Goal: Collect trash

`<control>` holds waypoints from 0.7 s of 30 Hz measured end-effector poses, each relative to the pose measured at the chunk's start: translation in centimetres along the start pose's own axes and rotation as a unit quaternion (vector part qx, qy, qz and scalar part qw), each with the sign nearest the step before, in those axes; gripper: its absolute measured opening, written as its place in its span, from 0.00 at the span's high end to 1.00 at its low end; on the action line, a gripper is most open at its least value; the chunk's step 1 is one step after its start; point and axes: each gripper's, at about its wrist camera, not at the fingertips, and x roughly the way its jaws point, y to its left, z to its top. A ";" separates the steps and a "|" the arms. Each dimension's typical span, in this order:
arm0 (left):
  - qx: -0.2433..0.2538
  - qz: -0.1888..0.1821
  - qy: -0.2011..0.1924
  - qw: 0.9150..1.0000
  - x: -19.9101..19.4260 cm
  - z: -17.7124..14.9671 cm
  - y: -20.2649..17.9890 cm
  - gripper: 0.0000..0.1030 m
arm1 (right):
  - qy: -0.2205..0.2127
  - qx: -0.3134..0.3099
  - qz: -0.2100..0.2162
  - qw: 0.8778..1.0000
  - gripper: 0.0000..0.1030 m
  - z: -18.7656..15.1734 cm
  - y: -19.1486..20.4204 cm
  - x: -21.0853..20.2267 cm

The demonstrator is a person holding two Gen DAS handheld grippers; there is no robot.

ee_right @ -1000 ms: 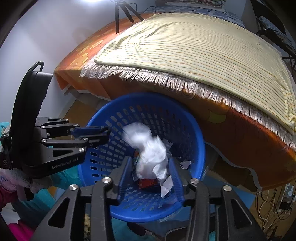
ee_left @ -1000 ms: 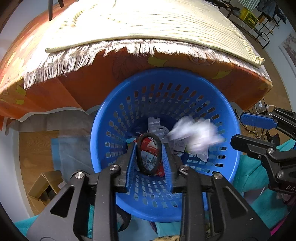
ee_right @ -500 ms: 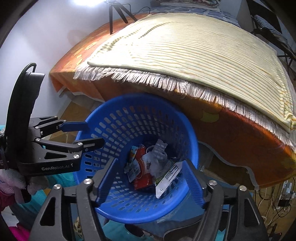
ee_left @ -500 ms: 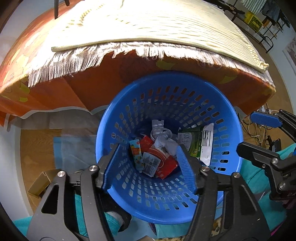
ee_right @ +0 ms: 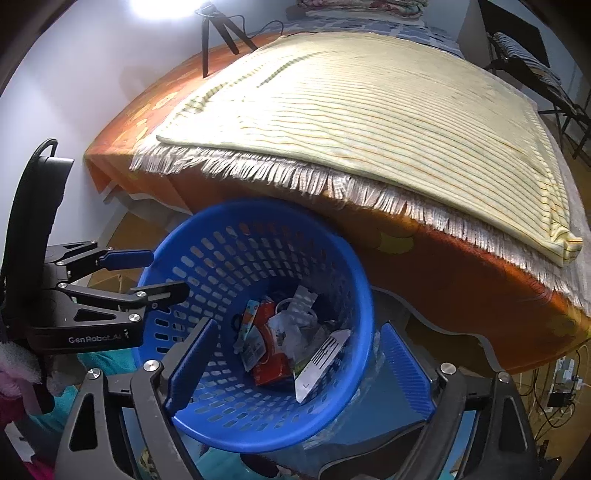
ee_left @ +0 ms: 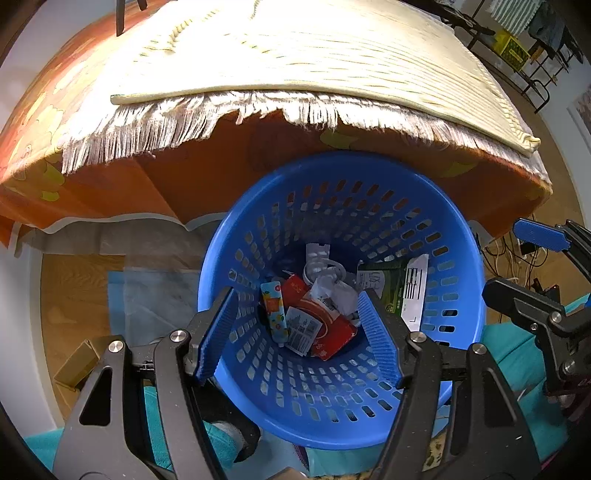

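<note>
Blue basket [ee_left: 458, 258] beneath both tools: wrappers [ee_left: 314, 317] inside | left tool [ee_left: 295, 332], right tool [ee_right: 291, 365]: spread apart, empty | bed [ee_right: 369, 110] beyond: no trash seen; collection likely near done

Bright lamp glare [ee_right: 162, 5] top-left, heavy fisheye warp w/ dark corners.

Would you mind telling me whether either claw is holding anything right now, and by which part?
Nothing is held. The left claw and right claw are both open and empty above the blue basket.

Glossy perforated plastic basket [ee_left: 458, 266]; fringed woven cloth blanket [ee_right: 369, 110].
</note>
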 end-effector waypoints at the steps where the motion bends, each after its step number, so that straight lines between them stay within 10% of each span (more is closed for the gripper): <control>1: -0.001 0.000 0.000 1.000 -0.1 0.0 0.0 0.32 | -0.001 0.001 -0.002 1.000 0.10 0.0 0.0 -0.1; 21: 0.000 0.004 -0.052 0.999 -4.6 1.6 -0.8 0.32 | -0.050 0.013 -0.042 0.998 0.05 2.2 -1.4 -3.4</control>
